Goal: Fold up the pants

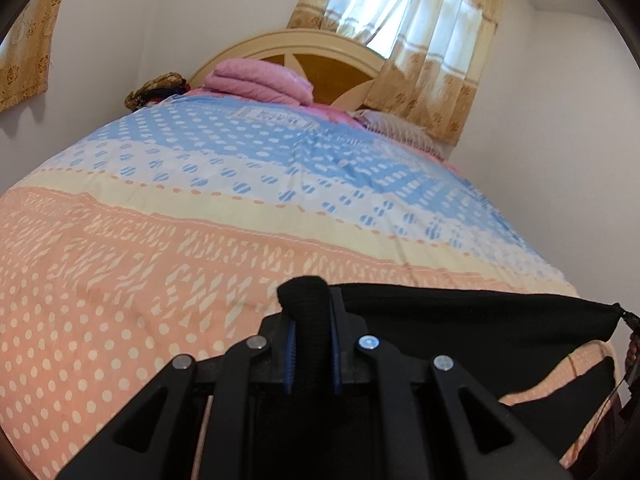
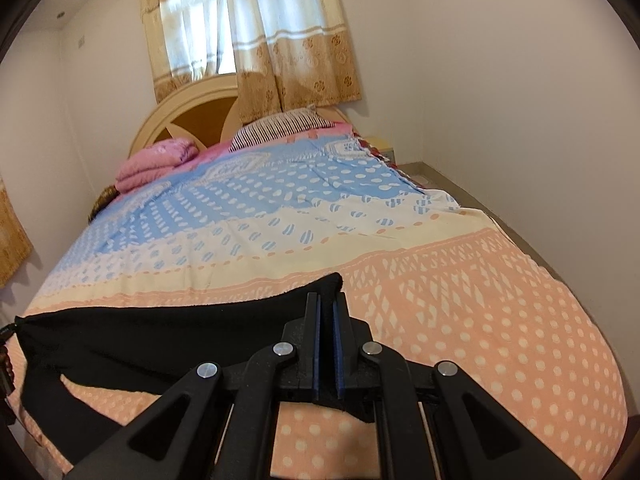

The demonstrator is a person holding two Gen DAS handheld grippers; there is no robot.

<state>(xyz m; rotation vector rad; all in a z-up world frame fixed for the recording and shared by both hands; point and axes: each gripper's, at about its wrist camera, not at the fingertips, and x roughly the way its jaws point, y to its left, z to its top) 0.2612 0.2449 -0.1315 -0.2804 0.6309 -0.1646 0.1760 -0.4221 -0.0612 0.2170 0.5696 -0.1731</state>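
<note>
Black pants (image 1: 480, 312) hang stretched between my two grippers above the near end of the bed. My left gripper (image 1: 313, 336) is shut on one corner of the pants, a bunch of black cloth sticking up between its blue pads. The cloth runs right to the far corner. My right gripper (image 2: 327, 320) is shut on the other corner of the pants (image 2: 160, 332), which stretch away to the left. A pant leg droops below the taut edge toward the bedspread (image 2: 480, 320).
The bed (image 1: 160, 260) carries a peach, cream and blue patterned spread. A folded pink blanket (image 1: 260, 80) and a striped pillow (image 2: 280, 130) lie by the headboard (image 1: 320, 46). Curtained window behind, walls on both sides.
</note>
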